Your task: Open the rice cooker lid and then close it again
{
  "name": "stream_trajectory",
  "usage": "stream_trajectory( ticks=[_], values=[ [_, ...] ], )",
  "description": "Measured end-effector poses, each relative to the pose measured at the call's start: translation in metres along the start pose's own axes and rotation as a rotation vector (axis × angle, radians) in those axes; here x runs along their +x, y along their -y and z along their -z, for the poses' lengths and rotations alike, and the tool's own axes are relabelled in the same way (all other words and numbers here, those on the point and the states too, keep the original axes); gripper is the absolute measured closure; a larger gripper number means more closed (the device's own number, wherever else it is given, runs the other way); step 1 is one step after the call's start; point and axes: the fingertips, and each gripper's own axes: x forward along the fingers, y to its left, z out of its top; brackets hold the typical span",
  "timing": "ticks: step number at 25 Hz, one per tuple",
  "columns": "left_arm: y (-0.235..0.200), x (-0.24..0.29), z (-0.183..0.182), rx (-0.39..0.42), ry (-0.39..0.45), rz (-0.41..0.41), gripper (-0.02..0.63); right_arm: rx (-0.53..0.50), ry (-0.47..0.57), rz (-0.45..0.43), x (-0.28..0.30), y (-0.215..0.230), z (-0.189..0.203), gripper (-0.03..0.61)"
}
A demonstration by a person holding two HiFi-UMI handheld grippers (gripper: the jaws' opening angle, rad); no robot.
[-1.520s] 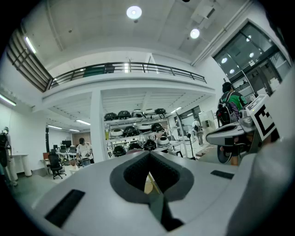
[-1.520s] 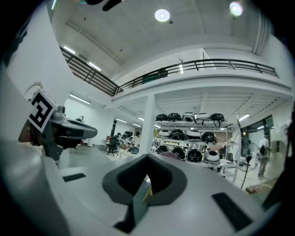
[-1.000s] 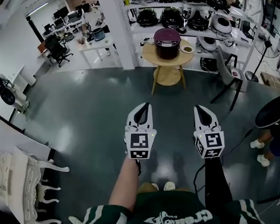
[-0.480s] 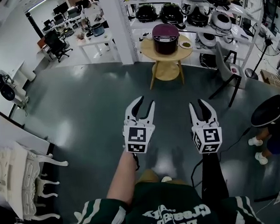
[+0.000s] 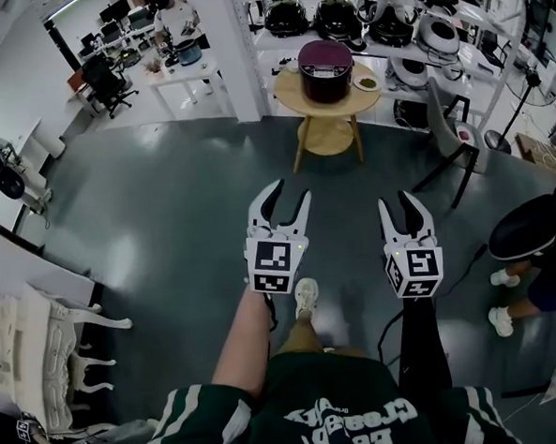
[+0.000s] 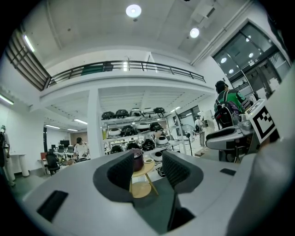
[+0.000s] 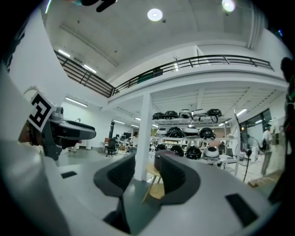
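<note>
Item: dark maroon round rice cooker [image 5: 326, 70], lid down, standing on the round pale wooden desk [image 5: 292, 95], well ahead of you across the grey floor [image 5: 164, 204] and in front of white shelving [image 5: 378, 13] stocked with further cookers. Your left gripper [image 5: 290, 191] and right gripper [image 5: 399, 200]: held level, side by side, aimed towards the cooker. The jaws of each are opening with nothing between them, probably readied early for the lid. Task status, as judged: not begun; you must reach the desk first.
</note>
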Motion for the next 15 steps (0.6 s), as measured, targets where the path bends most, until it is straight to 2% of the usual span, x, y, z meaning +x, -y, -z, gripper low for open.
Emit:
stream_trajectory(
  ticks=[15],
  values=[
    [-0.073, 0.145, 0.011, -0.014, 0.007, 0.046, 0.431, -0.023, -0.022, 0.031, 0.148, 0.037, 0.0, 0.4]
  ],
)
